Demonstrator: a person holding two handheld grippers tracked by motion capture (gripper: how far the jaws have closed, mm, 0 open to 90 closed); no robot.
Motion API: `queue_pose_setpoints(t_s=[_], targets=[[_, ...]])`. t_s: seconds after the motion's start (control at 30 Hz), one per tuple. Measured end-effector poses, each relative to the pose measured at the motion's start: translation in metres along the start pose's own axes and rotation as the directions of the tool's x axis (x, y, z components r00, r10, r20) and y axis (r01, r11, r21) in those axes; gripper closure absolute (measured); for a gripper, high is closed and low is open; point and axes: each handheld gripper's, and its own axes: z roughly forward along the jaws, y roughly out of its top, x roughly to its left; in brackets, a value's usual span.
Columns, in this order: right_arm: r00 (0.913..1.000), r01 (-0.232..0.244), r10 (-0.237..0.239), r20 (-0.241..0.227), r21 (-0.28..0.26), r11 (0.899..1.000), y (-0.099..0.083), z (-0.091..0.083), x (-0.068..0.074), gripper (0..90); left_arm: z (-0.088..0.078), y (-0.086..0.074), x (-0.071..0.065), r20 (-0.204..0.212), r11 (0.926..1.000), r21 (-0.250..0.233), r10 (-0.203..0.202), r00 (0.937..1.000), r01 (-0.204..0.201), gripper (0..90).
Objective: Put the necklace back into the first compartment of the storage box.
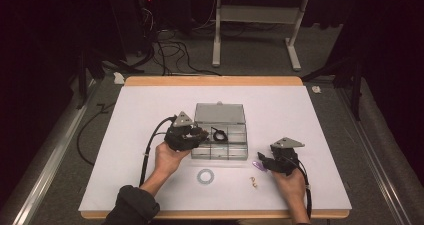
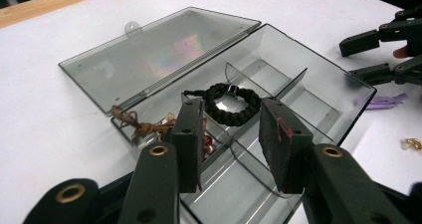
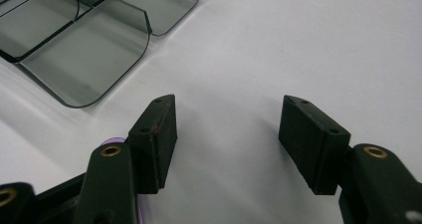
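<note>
Left gripper [image 2: 231, 144]: your jaws stand part open with nothing between the pads; they hover over the near edge of the clear box.
Right gripper [image 3: 226, 139]: your jaws stand wide apart over bare table, nothing between them.
Clear box [image 1: 235, 152]: it sits at the middle of the table [image 1: 310, 115], lid laid flat open behind it, compartments facing up.
Black bracelet [image 2: 230, 103]: it lies in a middle compartment of the box, just beyond your left gripper's pads and apart from them. The high view shows it as a small dark ring [image 1: 218, 133].
Brown cord piece [image 2: 142, 127]: the left gripper view shows it in the end compartment, beside the left pad; in the high view your left gripper [image 1: 196, 134] covers that corner.
Purple item [image 1: 258, 166]: the high view places it on the table just beside your right gripper [image 1: 263, 160]. The left gripper view shows it past the box [image 2: 383, 102]; the right gripper view shows a purple edge under the left jaw.
Pale ring [image 1: 205, 176]: the high view shows it flat on the table in front of the box.
Small gold piece [image 1: 254, 181]: it lies on the table near your right hand [image 1: 290, 182]; the left gripper view catches it at the frame edge [image 2: 412, 143].
</note>
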Motion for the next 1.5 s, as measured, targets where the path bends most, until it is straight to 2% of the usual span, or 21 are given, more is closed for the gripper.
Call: queue_pose_setpoints(t_s=[0.07,0.13,0.2,0.5,0.73,0.83,1.07,1.5], targets=[[1.0,-0.001,0.001,0.001,0.001,1.0,0.0,0.0,0.0,40.7,-0.001,-0.001,0.001,-0.002,1.0,0.001,0.001,1.0,-0.001,62.2],[1.0,-0.003,0.003,0.001,0.001,1.0,0.0,0.0,0.0,40.7,-0.004,-0.006,0.003,-0.007,0.9994,-0.019,-0.029,0.9996,0.029,62.2],[1.0,-0.003,0.003,0.001,0.001,1.0,0.0,0.0,0.0,40.7,-0.007,-0.01,0.005,-0.01,0.999,-0.024,-0.038,0.9992,0.038,62.0],[1.0,-0.004,0.004,0.001,0.001,1.0,0.0,0.0,0.0,40.7,-0.019,-0.025,0.012,-0.031,0.9979,-0.029,-0.059,0.9977,0.059,61.4],[1.0,-0.003,0.003,0.001,0.001,1.0,0.0,0.0,0.0,40.7,-0.027,-0.038,0.016,-0.044,0.995,-0.046,-0.091,0.9949,0.089,60.9],[1.0,-0.003,0.003,0.001,0.001,1.0,0.0,0.0,0.0,40.7,-0.029,-0.042,0.016,-0.063,0.9958,-0.041,-0.084,0.9945,0.081,60.2],[1.0,-0.002,0.002,0.001,0.002,1.0,0.0,0.0,0.0,40.5,-0.031,-0.052,0.016,-0.078,0.9963,-0.04,-0.079,0.9938,0.077,59.6],[1.0,-0.003,0.003,0.003,0.0,1.0,0.0,0.0,0.0,40.3,-0.025,-0.075,0.018,-0.119,0.9956,-0.012,-0.093,0.9885,0.092,54.0]])
